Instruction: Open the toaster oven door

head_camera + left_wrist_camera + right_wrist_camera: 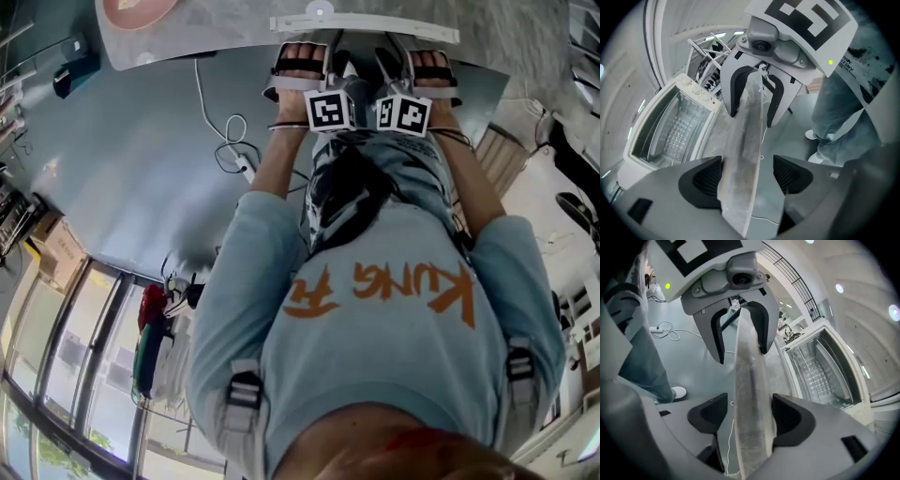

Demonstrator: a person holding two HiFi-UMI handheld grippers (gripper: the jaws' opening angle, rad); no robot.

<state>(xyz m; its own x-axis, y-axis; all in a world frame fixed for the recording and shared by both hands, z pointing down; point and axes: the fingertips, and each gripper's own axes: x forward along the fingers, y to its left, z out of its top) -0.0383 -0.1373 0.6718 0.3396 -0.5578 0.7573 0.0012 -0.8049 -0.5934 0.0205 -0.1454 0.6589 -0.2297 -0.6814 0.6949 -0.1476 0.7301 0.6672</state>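
Straddling the lowered door, both claws are slack.

- Left claw [747, 174]: jaws spread wide. The long edge of the grey-framed glass door [749, 131] runs up between them. One pad lies against or just beside the frame and the other stands clear with a visible gap. Released, not gripping.
- Right claw [749, 417]: the same from the opposite end. Jaws are spread with the door edge between them, one pad close to the frame and the other apart from it. Also released.
- The two claws face each other along that edge, each showing in the other's view.
- White metal toaster oven [698, 91]: just beside the claws. Its mouth is open and the bare wire rack [675, 129] is plainly visible inside. The door hangs out from the opening towards the person.
- Head view: the person's left hand [300, 58] and right hand [431, 64] are held forward side by side, marker cubes nearly touching. A white cable [225, 141] trails on the grey floor well off to the left, out of the way.

Step, as I judge it: the opening looks done and this is the let-go at the end of the pull.

Next move, my guess: draw both claws straight back off the edge with the jaws kept wide. That way no pad drags the frame or nudges the door back up. The pad resting close to the frame on each side is the one to watch.
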